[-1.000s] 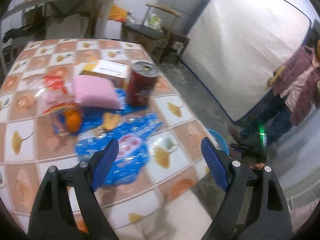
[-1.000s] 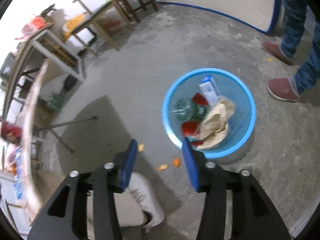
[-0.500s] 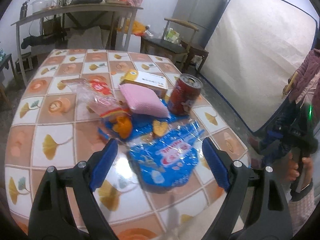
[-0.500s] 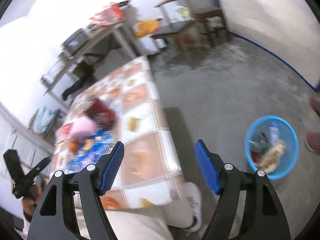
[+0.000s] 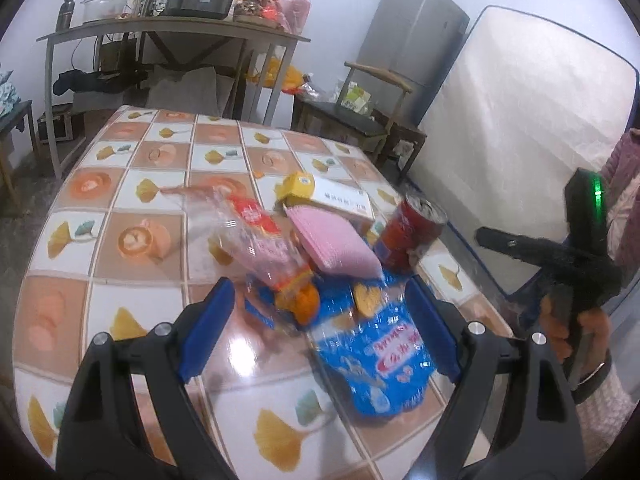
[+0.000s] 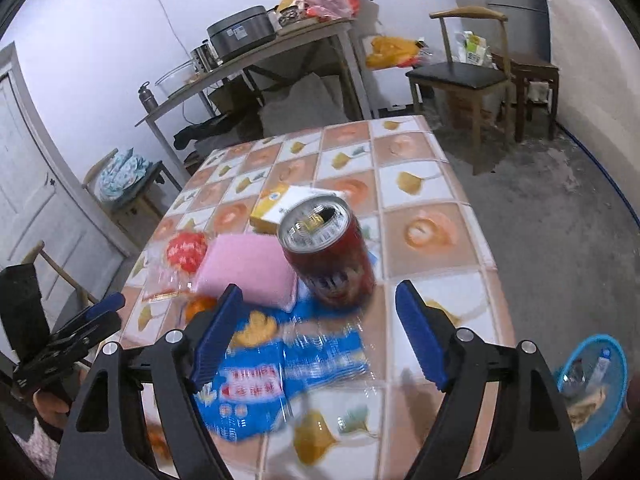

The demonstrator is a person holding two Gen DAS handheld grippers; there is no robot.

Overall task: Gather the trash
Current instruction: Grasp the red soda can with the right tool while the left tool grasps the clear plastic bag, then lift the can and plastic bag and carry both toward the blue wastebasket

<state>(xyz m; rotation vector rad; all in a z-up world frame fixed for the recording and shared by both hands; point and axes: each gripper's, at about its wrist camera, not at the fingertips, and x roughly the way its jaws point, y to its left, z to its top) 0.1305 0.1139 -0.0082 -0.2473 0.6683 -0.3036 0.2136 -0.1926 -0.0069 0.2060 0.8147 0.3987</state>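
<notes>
Open tongs over a cluttered bench

The left tongs [image 5: 316, 328] hang spread and empty above the tiled bench [image 5: 132, 240], over a blue wrapper [image 5: 380, 356]; behind lie an orange peel [image 5: 306, 306], clear bag [image 5: 248, 232], pink sponge [image 5: 334, 240], red can [image 5: 410, 232] and yellow-white box [image 5: 328, 196].

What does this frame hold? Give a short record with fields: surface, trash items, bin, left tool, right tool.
surface: tiled table
trash items: red can upright, blue wrapper, clear wrapper, orange peel
other items: pink sponge, yellow-white box
bin: blue basket on the floor, already holding trash
left tool: open, empty
right tool: opening, empty
</notes>
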